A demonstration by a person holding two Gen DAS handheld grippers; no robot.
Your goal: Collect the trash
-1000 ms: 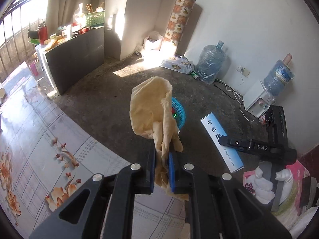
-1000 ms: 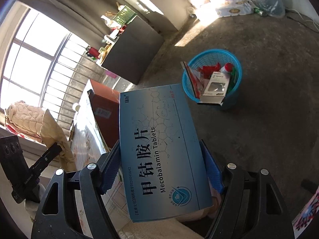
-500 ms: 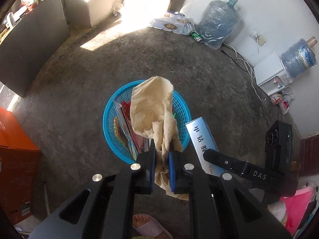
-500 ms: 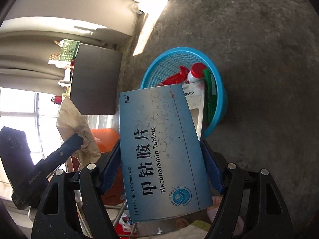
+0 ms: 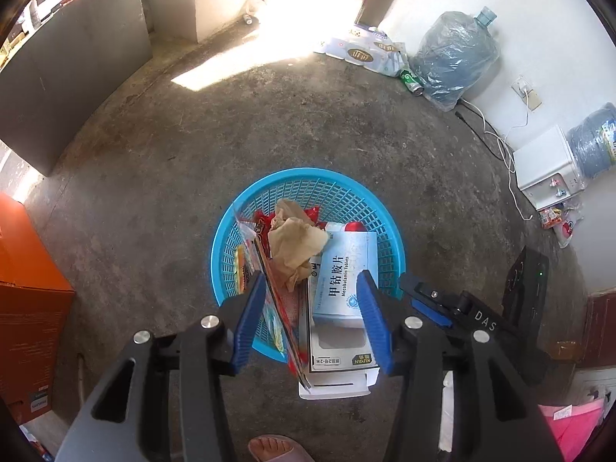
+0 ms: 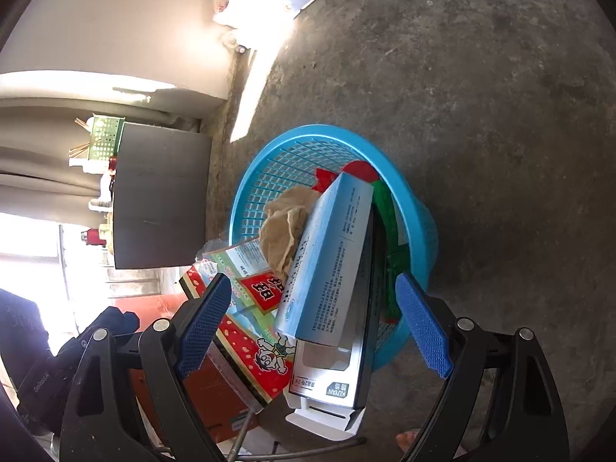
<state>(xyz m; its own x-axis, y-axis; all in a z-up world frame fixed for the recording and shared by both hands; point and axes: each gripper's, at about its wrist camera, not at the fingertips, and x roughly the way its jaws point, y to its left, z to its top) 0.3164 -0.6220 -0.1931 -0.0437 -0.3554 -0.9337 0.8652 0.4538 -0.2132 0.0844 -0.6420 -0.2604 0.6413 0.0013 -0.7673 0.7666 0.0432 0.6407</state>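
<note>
A blue plastic basket [image 5: 346, 196] stands on the concrete floor, also in the right wrist view [image 6: 419, 223]. In it lie crumpled brown paper [image 5: 294, 242], a light blue Mecobalamin tablet box [image 5: 342, 285], a white KUYAN box [image 5: 338, 362], red wrappers and a flat snack pack. The paper [image 6: 283, 231] and the blue box [image 6: 331, 261] show in the right wrist view too. My left gripper [image 5: 312, 312] is open and empty, just above the basket's near rim. My right gripper [image 6: 313, 327] is open and empty over the basket.
An orange carton [image 5: 27, 300] stands left of the basket. A dark cabinet [image 5: 73, 61] is at the back left. Water jugs [image 5: 458, 57], a white dispenser [image 5: 546, 169] and cables line the right wall. A foot in a sandal [image 5: 277, 448] is at the bottom edge.
Both grippers opened. The brown paper dropped from the left gripper and the blue tablet box from the right gripper; both now lie in the basket.
</note>
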